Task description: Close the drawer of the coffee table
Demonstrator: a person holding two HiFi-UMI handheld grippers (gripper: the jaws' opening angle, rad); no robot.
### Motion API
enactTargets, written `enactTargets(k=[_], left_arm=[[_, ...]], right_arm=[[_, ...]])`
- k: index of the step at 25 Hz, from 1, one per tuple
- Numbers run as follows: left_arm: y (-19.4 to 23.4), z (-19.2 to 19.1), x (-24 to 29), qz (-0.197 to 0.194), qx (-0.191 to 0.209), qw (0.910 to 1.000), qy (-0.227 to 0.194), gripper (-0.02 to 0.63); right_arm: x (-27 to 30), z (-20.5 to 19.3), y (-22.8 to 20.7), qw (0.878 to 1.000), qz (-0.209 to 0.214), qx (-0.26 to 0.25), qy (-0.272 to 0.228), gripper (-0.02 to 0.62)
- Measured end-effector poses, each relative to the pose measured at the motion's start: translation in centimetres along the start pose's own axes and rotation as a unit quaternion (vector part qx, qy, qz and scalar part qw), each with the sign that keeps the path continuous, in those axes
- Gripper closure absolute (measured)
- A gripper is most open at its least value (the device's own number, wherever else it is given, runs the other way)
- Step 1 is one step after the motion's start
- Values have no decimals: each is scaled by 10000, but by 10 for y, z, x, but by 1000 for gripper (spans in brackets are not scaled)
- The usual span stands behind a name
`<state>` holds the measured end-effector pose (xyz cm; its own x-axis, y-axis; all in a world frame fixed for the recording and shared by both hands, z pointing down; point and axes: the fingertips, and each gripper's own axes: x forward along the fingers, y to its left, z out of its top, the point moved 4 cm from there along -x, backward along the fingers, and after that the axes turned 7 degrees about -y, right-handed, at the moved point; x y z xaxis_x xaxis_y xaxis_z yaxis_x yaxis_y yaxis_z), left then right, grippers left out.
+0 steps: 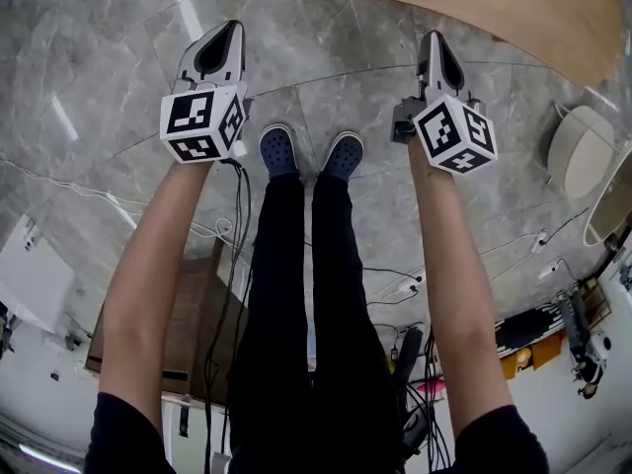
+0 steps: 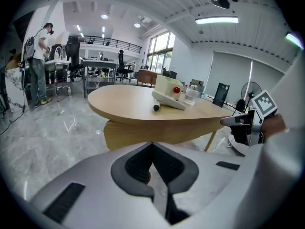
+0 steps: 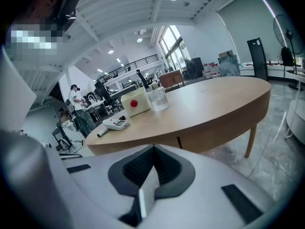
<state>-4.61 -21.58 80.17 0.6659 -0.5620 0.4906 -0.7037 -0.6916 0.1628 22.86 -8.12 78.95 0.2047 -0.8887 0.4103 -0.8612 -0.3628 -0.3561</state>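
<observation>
The oval wooden coffee table (image 2: 128,104) stands ahead of both grippers; in the head view only its edge (image 1: 474,3) shows at the top. Under its top hangs the wooden drawer front (image 2: 143,133), and a vertical seam in it (image 3: 178,141) shows in the right gripper view. I cannot tell how far out the drawer stands. My left gripper (image 1: 232,30) (image 2: 152,146) is shut and empty, held in the air short of the table. My right gripper (image 1: 433,39) (image 3: 153,149) is level with it, shut and empty, and also shows in the left gripper view (image 2: 225,121).
On the tabletop are a cream box with a red button (image 2: 167,90), a clear cup (image 3: 157,99), a white handset (image 3: 116,123) and a black pen (image 2: 156,107). My shoes (image 1: 279,151) stand on grey marble floor. Cables (image 1: 395,284) trail behind. A white round stool (image 1: 581,148) sits at right.
</observation>
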Motion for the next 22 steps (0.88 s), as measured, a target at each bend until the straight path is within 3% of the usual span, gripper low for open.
enactTargets(k=[10, 22], left_arm=[[-35, 47, -68, -253, 187, 9995, -48, 581], [-54, 84, -173, -132, 168, 9997, 141, 581]], right_arm=[[-64, 36, 25, 9996, 176, -116, 160, 569], [-174, 66, 25, 9978, 157, -101, 629, 569]])
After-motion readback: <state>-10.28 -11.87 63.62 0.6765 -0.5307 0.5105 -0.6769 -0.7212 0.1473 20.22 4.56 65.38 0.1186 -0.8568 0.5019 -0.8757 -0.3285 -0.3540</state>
